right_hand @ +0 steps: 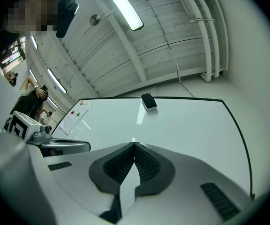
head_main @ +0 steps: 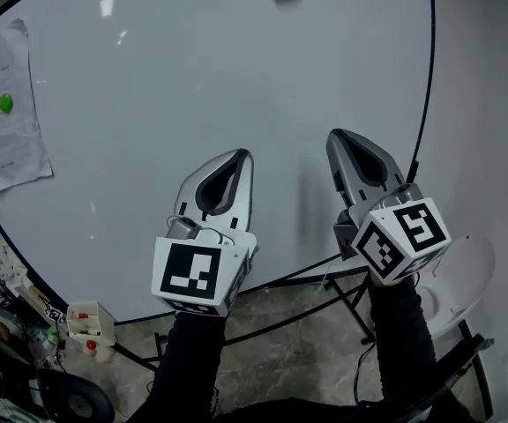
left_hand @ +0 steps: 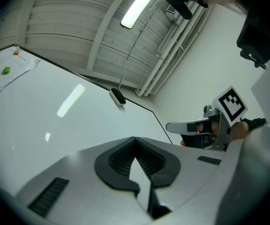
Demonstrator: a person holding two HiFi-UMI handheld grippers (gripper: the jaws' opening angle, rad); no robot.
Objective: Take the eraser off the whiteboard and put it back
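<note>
The black-topped rectangular eraser (right_hand: 148,101) sits on the glossy white whiteboard (head_main: 192,77) near its upper edge, well apart from both grippers. The left gripper (head_main: 242,157) and right gripper (head_main: 339,139) each have their jaws together, with nothing between them.

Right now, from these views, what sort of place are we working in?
Likely an indoor lab or workshop room, not a home. It has a large whiteboard with an eraser stuck near its top edge, a sheet held by magnets, and a strip light with bare pipes along a ribbed ceiling.
</note>
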